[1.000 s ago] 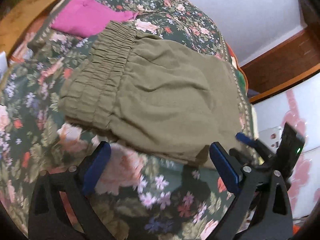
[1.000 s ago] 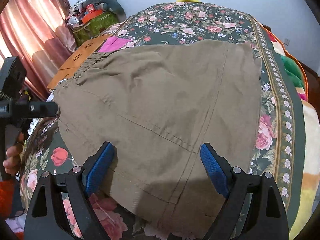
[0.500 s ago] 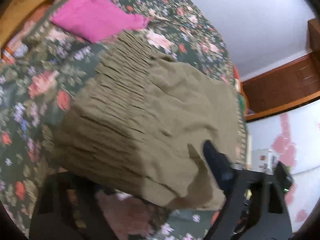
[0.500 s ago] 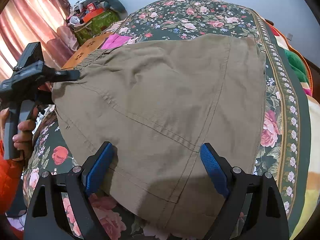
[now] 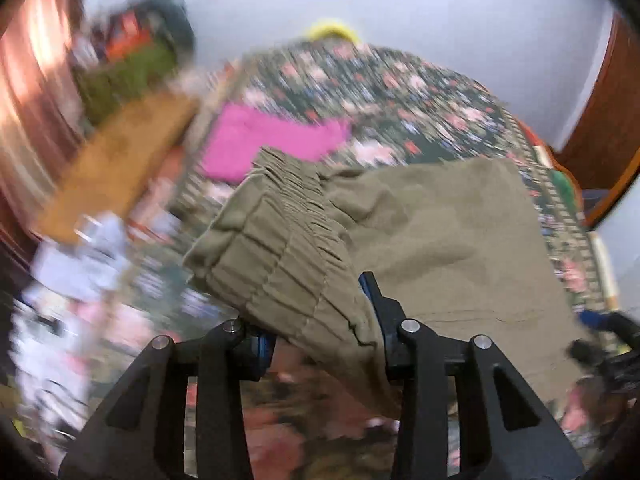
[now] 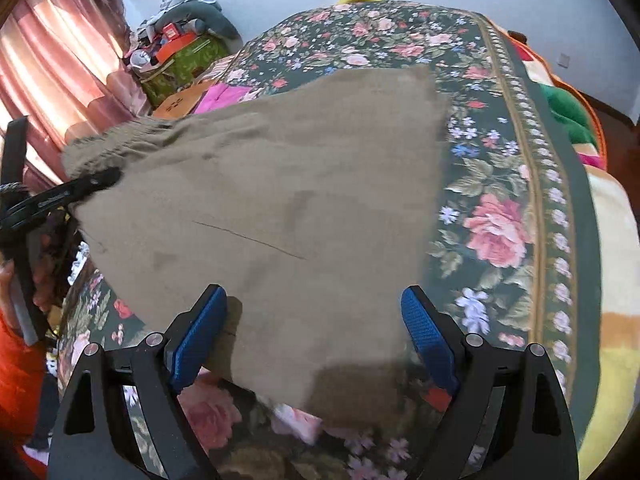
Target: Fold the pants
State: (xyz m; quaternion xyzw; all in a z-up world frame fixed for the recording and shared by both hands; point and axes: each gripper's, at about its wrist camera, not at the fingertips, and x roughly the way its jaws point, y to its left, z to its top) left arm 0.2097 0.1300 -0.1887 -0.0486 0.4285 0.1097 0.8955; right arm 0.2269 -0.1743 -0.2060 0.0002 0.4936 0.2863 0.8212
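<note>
- Left gripper clamped on the gathered elastic waistband of the olive pants, fingers pinching a thick bunch of cloth, that corner raised off the bed
- Right gripper spread wide, gripping nothing — blue fingers straddling the near hem, cloth lying flat between them
- Rest of the pants spread across the floral bedcover, far edge near the middle of the bed, pink garment just beyond the waistband
- Left view heavily blurred at the edges, so fine detail around the bed's side impossible to make out
- Judged risk: only one corner held, so carrying the waistband across could drag the whole garment instead of folding it — nothing pinning the hem
- Judged risk: bunched elastic may slip from the pinch under pull, dropping the fold crooked
- Judged risk: uneven tension could wrinkle the layer beneath, or sweep the waistband onto the pink garment
</note>
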